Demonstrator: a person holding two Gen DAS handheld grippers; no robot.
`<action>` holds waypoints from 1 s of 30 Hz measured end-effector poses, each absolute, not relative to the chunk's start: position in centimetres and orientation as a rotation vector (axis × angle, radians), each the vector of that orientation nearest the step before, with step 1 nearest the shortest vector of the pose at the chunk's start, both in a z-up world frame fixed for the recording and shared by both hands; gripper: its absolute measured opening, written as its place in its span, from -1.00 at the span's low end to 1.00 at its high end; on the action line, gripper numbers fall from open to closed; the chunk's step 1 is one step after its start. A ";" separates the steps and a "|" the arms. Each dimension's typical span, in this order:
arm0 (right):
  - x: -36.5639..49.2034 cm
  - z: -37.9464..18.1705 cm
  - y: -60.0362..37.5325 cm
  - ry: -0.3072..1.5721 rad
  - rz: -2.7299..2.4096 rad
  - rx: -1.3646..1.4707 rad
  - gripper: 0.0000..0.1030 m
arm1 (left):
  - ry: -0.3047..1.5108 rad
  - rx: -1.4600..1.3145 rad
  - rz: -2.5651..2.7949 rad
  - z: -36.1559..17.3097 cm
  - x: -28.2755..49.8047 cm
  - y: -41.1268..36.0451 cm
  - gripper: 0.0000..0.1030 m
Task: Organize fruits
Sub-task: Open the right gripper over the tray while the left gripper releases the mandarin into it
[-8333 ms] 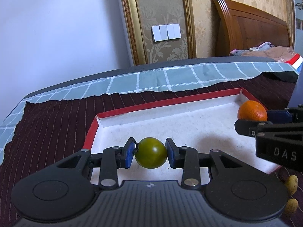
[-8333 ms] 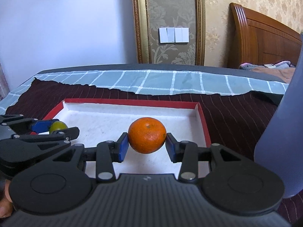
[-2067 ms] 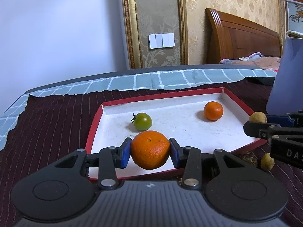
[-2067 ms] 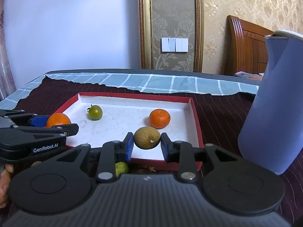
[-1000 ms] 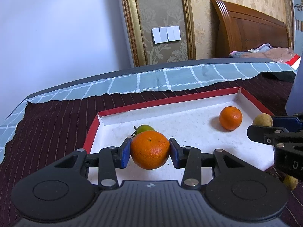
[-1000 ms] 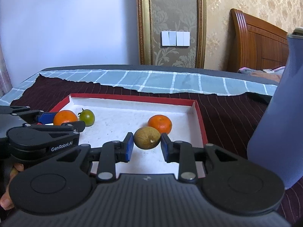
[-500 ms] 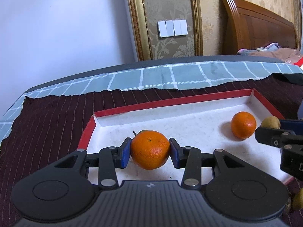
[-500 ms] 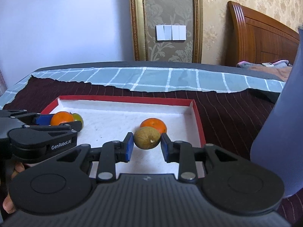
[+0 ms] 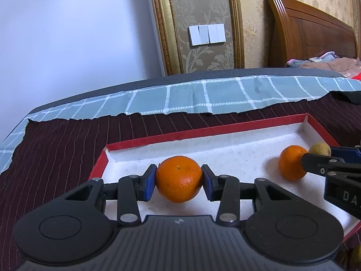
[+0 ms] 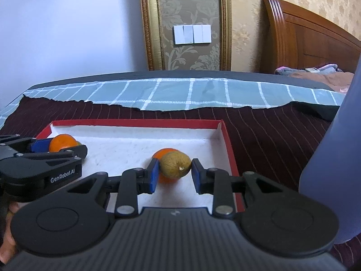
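A red-rimmed white tray (image 9: 225,131) lies on the dark striped cloth. My left gripper (image 9: 178,181) is shut on an orange (image 9: 178,178) over the tray's left part; the green tomato is hidden behind it. My right gripper (image 10: 174,172) is shut on a brownish-green fruit (image 10: 175,165) over the tray's right part. A second orange (image 9: 292,162) rests on the tray floor just behind that fruit; it also shows in the right wrist view (image 10: 163,154). The left gripper and its orange (image 10: 62,142) show at the left of the right wrist view.
A tall blue-grey container (image 10: 334,158) stands right of the tray. A small yellowish fruit (image 9: 356,257) lies outside the tray's front right corner. A checked teal cloth (image 9: 203,99) covers the far table edge. A wooden headboard (image 9: 311,36) is beyond.
Both grippers have moved forward and lower over the tray, still holding their fruits. The green tomato is now hidden behind the left orange. The right fruit now overlaps the resting orange.
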State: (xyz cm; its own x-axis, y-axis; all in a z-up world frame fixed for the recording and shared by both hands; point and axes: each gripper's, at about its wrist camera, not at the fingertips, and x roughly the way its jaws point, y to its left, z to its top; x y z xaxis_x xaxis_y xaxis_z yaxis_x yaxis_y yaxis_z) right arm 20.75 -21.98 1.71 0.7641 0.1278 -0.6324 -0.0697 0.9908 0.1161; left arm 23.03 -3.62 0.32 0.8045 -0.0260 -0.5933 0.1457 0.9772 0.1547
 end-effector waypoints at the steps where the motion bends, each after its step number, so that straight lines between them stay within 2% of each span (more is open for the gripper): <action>1: 20.9 1.7 -22.0 0.694 0.105 0.088 -0.43 | 0.628 0.200 -0.091 0.3 23.2 -3.8 -0.19; 9: 21.9 1.5 -21.6 0.701 0.084 0.074 -0.42 | 0.634 0.185 -0.084 0.5 24.1 -4.5 -0.19; 11: 22.0 1.6 -21.5 0.698 0.074 0.069 -0.03 | 0.639 0.175 -0.087 0.6 24.2 -4.6 -0.18; 17: 21.7 1.8 -21.4 0.688 0.071 0.059 -0.01 | 0.632 0.193 -0.087 0.7 24.0 -5.2 -0.16; 18: 21.5 1.9 -21.5 0.686 0.071 0.064 -0.01 | 0.628 0.196 -0.088 0.8 23.9 -5.3 -0.13; 20: 21.2 2.0 -21.7 0.684 0.070 0.070 -0.01 | 0.618 0.194 -0.094 1.0 23.6 -5.3 0.18; 22: 20.8 2.1 -22.0 0.683 0.070 0.086 -0.01 | 0.591 0.187 -0.100 1.5 23.0 -5.2 0.37; 24: 20.2 2.4 -22.4 0.686 0.068 0.102 0.02 | 0.567 0.191 -0.104 1.9 22.2 -5.2 0.41; 27: 18.7 2.9 -23.0 0.680 0.049 0.111 0.35 | 0.550 0.208 -0.095 2.7 20.8 -4.9 0.41; 29: 17.3 3.4 -23.1 0.665 0.032 0.088 0.69 | 0.527 0.203 -0.078 3.4 19.1 -4.1 0.43; 30: 16.5 3.7 -23.1 0.648 0.021 0.075 0.77 | 0.523 0.201 -0.075 3.7 18.4 -3.6 0.48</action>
State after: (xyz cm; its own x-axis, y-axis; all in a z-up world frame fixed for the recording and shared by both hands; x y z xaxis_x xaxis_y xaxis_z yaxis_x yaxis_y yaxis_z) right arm 16.45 -23.15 3.73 0.7970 0.0434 -0.6024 0.0037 0.9970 0.0768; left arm 18.43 -3.61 3.74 0.8643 -0.0198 -0.5026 0.1220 0.9776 0.1713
